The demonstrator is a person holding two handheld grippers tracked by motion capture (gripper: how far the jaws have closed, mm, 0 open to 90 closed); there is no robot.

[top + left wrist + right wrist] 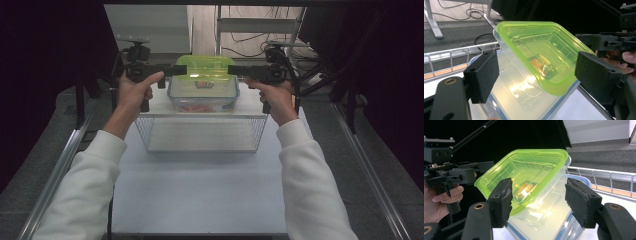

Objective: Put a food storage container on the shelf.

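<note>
Sitting between both spread hand-held grippers, left (181, 70) and right (231, 69), the green-lidded container (203, 80) goes unpinched.

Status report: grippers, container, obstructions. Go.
Left gripper and right gripper open, flanking the green lid. Lid rests on clear container atop wire basket. Nothing in the way.

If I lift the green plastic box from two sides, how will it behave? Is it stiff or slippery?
The green plastic box looks thin-walled and glossy, so it probably flexes under a squeeze and may slip between pads. It seems empty, so likely light. It sits nested in the clear container on the wire shelf, so a lift might drag that along.
</note>
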